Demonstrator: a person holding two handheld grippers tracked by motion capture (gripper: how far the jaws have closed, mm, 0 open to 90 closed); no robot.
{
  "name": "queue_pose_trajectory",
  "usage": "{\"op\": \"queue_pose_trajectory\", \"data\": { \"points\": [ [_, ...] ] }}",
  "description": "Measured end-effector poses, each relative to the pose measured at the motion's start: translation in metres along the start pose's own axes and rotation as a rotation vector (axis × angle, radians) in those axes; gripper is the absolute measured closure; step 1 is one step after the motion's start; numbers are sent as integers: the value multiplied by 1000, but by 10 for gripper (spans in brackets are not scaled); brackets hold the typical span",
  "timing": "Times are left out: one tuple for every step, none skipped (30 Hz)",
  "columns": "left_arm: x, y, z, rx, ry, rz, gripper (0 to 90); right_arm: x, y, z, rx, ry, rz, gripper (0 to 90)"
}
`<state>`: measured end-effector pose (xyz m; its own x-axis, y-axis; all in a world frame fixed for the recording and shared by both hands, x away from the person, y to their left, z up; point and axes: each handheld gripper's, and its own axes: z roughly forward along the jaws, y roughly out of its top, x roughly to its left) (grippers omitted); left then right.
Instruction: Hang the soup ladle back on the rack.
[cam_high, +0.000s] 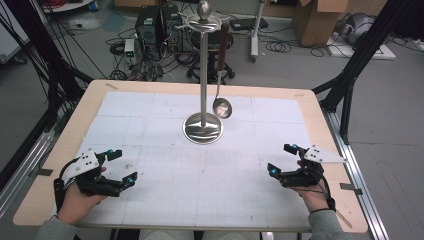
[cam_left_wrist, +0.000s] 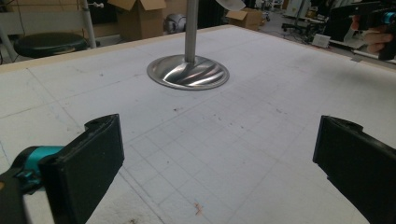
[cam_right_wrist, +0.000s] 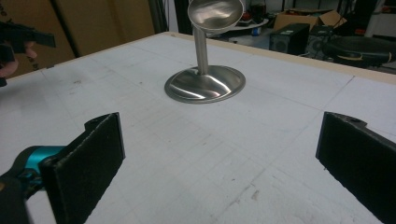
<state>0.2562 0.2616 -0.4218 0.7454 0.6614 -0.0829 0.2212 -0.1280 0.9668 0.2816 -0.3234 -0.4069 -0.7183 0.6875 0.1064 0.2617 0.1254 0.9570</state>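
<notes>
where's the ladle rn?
In the high view the ladle hangs from the top of the metal stand at the table's far centre, on the stand's right side, its bowl just above the round base.

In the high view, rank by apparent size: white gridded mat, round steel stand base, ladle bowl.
1. White gridded mat, by far the largest.
2. Round steel stand base.
3. Steel ladle bowl, smallest; it hangs nearer the camera, so true size is unsure.

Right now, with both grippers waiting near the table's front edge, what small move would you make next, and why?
Probably bring the right gripper forward toward the ladle. It hangs from the stand on that gripper's side, and both grippers are open and hold nothing; the left gripper is farther away.
</notes>
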Motion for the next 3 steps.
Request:
{"op": "queue_pose_trajectory", "data": {
  "points": [
    [0,0,0,-1,0,-2,25,0,-1,-1,0,-4,-2,1],
    [0,0,1,-2,1,-2,25,0,-2,-1,-1,-3,-1,1],
    [0,0,1,-1,2,-1,25,-1,-2,-1,1,-1,5,1]
  ]
}}
